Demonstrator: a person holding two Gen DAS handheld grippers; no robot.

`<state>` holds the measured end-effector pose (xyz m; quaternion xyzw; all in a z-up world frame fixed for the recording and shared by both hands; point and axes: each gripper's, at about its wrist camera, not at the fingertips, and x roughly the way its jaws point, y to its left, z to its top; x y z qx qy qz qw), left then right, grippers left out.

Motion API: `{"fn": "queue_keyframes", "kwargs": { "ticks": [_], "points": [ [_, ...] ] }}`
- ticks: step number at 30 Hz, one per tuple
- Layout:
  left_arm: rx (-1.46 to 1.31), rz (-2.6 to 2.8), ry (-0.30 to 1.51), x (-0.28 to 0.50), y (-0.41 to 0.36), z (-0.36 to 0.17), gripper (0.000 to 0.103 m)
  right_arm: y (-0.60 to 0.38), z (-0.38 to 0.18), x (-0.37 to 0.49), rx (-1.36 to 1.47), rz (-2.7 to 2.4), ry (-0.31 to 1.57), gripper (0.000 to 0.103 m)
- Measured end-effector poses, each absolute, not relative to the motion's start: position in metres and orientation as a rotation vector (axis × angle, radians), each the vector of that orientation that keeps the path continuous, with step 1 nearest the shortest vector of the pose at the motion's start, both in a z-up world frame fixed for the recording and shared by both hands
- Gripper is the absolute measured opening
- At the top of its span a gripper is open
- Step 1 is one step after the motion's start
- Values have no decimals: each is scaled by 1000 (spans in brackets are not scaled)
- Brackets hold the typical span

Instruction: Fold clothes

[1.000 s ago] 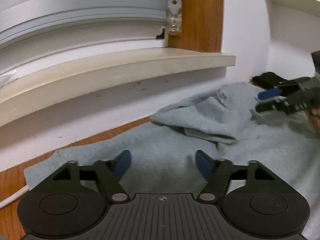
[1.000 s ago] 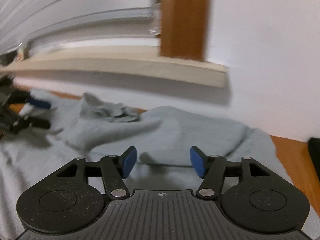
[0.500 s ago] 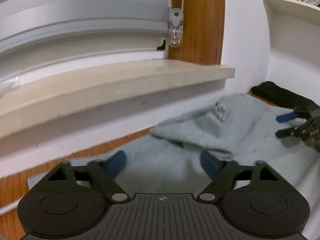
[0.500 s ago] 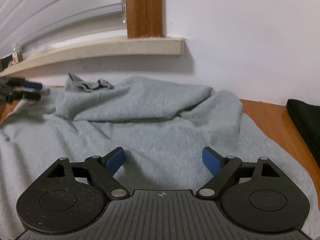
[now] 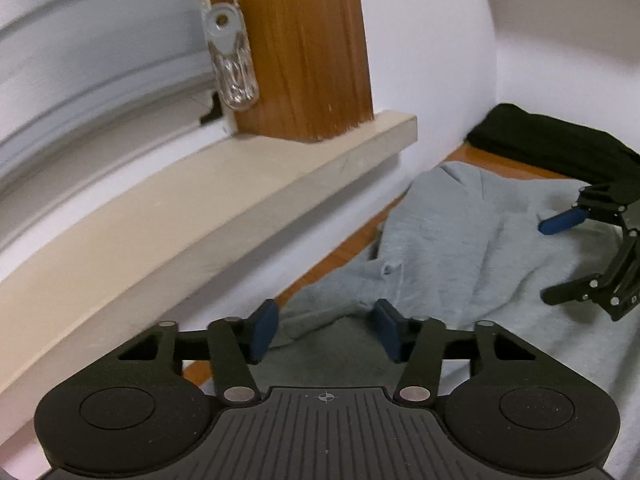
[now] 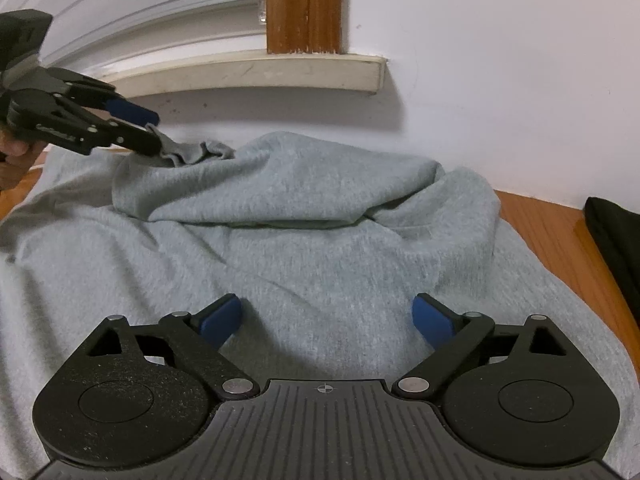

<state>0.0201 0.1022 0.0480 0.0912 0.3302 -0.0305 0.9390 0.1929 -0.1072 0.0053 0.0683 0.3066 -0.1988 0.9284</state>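
A grey sweatshirt [image 6: 304, 240] lies spread on the wooden table, one sleeve folded across its upper part with the cuff [image 6: 196, 152] at the left. It also shows in the left wrist view [image 5: 460, 240]. My left gripper [image 5: 326, 330] is open, its fingers on either side of the cuff end of the sleeve; in the right wrist view it [image 6: 148, 130] sits at that cuff. My right gripper [image 6: 328, 320] is wide open and empty, low over the body of the sweatshirt; in the left wrist view it [image 5: 560, 256] shows at the right.
A cream window sill [image 5: 208, 216] and white wall run along the table's far edge, with a wooden frame post [image 6: 304, 4] and a blind-cord pull [image 5: 234, 68]. A black garment [image 5: 560, 144] lies at the right end of the wooden table [image 6: 552, 232].
My left gripper has moved forward and right to the sleeve cuff, its fingers narrowing. My right gripper has opened wider and lowered over the sweatshirt body.
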Motion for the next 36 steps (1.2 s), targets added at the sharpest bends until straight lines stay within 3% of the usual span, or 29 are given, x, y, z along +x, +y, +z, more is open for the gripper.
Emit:
{"fn": "queue_keyframes", "kwargs": {
  "ticks": [5,7,12,14,15,16,26,29,36],
  "points": [
    [221,-109,689,17,98,46,57,-107,5,193,135,-407,627,92],
    [212,-139,690,13,98,48,69,-107,5,193,137,-406,627,92],
    [246,-98,699,16,96,40,67,-107,5,194,138,-405,627,92],
    [234,-79,687,18,97,38,54,-107,5,194,138,-405,626,92],
    [218,-81,684,18,99,39,26,-107,5,194,138,-405,626,92],
    [209,-71,665,14,100,43,5,-107,5,194,138,-405,626,92],
    [-71,142,266,-88,154,138,5,-106,5,194,136,-410,623,92],
    [-111,200,224,-118,178,152,5,-107,4,194,136,-410,622,92],
    [-141,338,326,-152,225,122,41,-106,6,191,135,-401,591,92]
  ]
}}
